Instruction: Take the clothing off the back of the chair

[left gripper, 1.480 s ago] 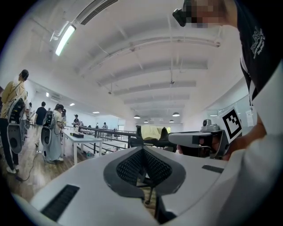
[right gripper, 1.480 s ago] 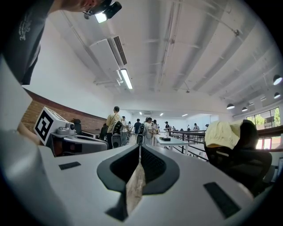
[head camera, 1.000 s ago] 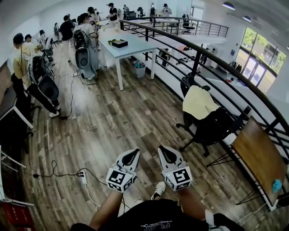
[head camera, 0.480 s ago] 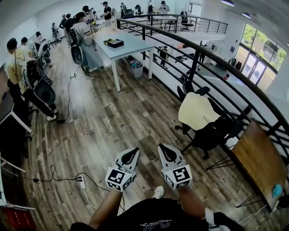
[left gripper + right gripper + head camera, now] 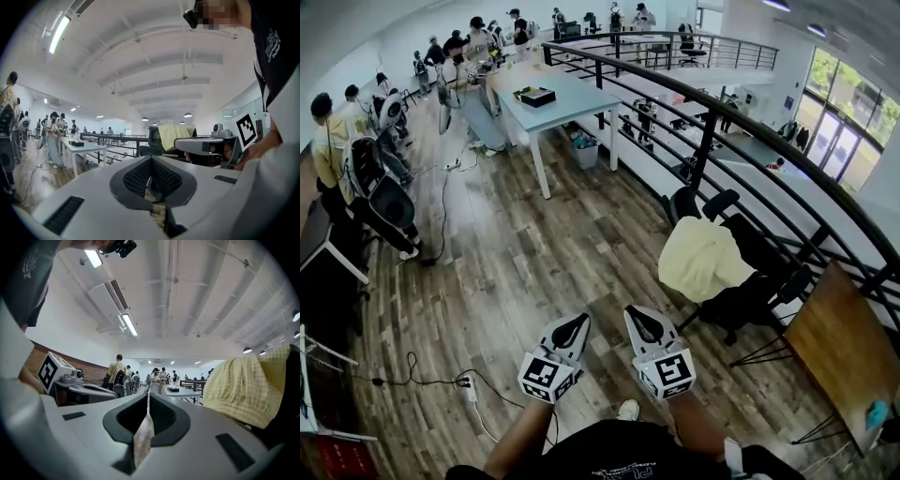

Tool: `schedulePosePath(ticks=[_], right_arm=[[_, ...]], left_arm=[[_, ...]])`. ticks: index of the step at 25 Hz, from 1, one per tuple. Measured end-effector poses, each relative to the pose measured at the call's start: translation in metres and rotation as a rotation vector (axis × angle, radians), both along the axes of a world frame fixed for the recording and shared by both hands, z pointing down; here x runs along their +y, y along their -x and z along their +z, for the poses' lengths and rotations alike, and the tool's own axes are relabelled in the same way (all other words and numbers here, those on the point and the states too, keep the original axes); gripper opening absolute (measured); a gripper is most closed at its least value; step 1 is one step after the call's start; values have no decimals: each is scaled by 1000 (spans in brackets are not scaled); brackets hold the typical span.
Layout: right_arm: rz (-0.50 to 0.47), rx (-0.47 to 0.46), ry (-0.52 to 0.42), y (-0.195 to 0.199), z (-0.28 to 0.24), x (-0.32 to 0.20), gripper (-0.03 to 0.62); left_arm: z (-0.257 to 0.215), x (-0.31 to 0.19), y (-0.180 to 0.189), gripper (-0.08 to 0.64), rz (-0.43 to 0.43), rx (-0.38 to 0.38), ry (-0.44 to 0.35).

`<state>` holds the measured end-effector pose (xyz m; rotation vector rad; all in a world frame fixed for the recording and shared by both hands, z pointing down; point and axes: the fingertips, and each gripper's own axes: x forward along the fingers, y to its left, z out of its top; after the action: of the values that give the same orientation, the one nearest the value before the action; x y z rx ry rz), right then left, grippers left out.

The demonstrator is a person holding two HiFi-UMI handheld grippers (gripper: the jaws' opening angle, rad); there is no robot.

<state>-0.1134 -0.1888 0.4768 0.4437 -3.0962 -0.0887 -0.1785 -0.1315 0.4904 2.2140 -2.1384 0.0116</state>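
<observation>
A pale yellow garment hangs over the back of a black office chair by the railing, ahead and to the right of me in the head view. My left gripper and right gripper are held side by side, pointing level, both shut and empty, a good step short of the chair. In the right gripper view the garment fills the right side, beyond the closed right gripper. From the left gripper, the garment shows far off, behind the right gripper's body.
A black curved railing runs behind the chair. A wooden desk stands at the right. A white table and several people are at the far left. A power strip with cable lies on the wood floor.
Both grippers have moved forward together across the floor. The chair with the garment now sits lower and closer in the head view. Both jaws stay shut.
</observation>
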Motion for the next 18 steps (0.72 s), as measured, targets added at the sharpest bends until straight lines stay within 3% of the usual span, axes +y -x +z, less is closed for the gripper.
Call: schedulePosePath(ticks=[11,18], right_arm=[[-7,-3,19,-17,10,-31,23],[31,-21,-6,-26,1,-42,23]], left_arm=[[6,-45,-8,14,-7,-3,24],[-2,-70,-19,14,70,-19,7]])
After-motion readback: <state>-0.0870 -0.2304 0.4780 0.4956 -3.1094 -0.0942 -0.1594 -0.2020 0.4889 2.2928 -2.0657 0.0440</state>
